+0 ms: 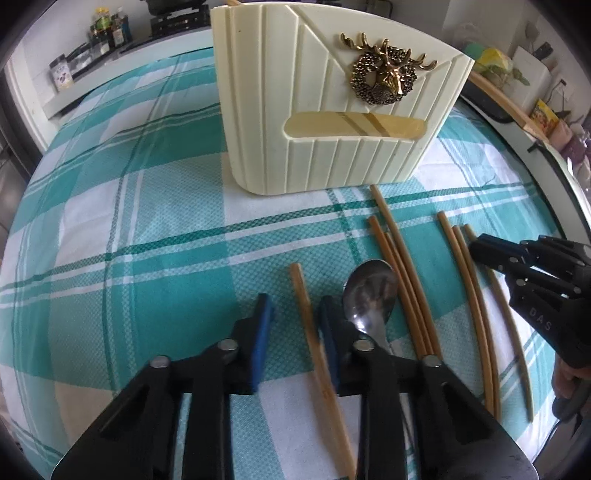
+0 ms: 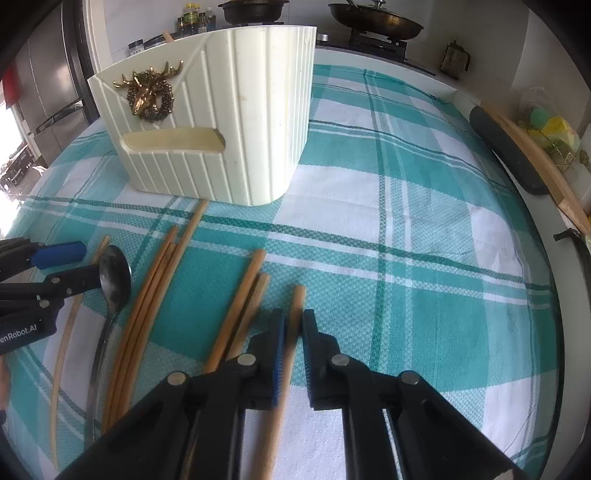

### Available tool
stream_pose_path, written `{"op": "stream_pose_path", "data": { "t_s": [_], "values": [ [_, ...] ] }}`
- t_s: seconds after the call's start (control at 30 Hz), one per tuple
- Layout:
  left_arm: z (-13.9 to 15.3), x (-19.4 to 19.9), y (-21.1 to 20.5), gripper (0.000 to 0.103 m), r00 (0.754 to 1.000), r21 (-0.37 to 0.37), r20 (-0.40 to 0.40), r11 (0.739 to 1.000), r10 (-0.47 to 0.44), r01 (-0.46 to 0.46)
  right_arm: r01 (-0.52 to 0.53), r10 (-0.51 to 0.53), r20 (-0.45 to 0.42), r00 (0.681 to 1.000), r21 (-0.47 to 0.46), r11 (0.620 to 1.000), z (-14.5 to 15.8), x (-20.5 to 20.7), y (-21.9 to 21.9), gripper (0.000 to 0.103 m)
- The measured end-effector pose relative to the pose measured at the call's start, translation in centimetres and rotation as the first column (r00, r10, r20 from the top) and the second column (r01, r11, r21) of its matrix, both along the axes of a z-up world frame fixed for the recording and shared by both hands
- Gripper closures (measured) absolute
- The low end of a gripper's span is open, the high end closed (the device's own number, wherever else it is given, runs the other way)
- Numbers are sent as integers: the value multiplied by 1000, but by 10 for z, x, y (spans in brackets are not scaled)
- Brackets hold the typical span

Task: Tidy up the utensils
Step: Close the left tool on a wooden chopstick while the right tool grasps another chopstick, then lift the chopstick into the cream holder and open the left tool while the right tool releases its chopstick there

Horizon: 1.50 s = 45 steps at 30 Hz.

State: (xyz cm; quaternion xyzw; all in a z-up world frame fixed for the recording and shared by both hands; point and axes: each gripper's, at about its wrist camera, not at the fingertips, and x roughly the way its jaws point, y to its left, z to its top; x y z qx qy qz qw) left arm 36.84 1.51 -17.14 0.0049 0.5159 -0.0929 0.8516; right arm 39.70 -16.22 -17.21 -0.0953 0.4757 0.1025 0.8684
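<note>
A cream ribbed utensil holder [image 1: 317,110] with a gold deer emblem stands on the teal plaid cloth; it also shows in the right wrist view [image 2: 221,125]. Several wooden chopsticks [image 1: 402,273] and a metal spoon [image 1: 369,291] lie in front of it. My left gripper [image 1: 295,325] is open, its jaws astride one chopstick [image 1: 314,332] on the cloth, with the spoon just right of it. My right gripper [image 2: 293,343] is nearly closed around another chopstick [image 2: 291,350], the rightmost one. The spoon [image 2: 114,277] and the left gripper [image 2: 70,266] show at left in the right wrist view.
A stove with pans [image 2: 373,18] and bottles [image 2: 192,16] stand behind the table. A dark curved edge with a wooden strip [image 2: 524,155] runs along the right side, with yellow and green items [image 2: 554,129] beyond. The table is covered by the plaid cloth [image 2: 406,221].
</note>
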Motion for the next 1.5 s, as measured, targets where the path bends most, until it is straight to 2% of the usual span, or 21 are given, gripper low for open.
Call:
{"op": "stream_pose_path", "data": {
  "t_s": [0.1, 0.23, 0.43, 0.57, 0.8, 1.0, 1.27, 1.5],
  "values": [
    [0, -1, 3, 98, 1000, -29, 10, 999, 15, -15, 2, -1, -1, 1000, 27, 1000, 0, 3, -2, 96],
    [11, -8, 15, 98, 998, -90, 40, 995, 39, -35, 18, -16, -16, 1000, 140, 990, 3, 3, -19, 96],
    [63, -35, 24, 98, 985, -142, 163, 989, 55, -32, 25, -33, 20, 999, 294, 956, 36, -18, -39, 96],
    [99, -56, 29, 98, 969, -173, 241, 985, 51, -9, -13, -14, 79, 997, 342, 940, 70, -45, -42, 96],
    [145, -98, 39, 98, 930, -215, 363, 976, 53, 29, -101, 21, 206, 978, 384, 918, 127, -99, -49, 96],
    [161, -121, 46, 98, 904, -249, 421, 968, 80, 30, -153, 30, 310, 950, 382, 911, 163, -139, -51, 96],
    [171, -138, 47, 99, 882, -267, 463, 962, 83, 50, -178, 13, 430, 903, 346, 921, 189, -169, -51, 96],
    [187, -146, 44, 99, 869, -259, 491, 963, 61, 78, -186, -35, 488, 872, 398, 898, 194, -170, -57, 96]
  ]
}}
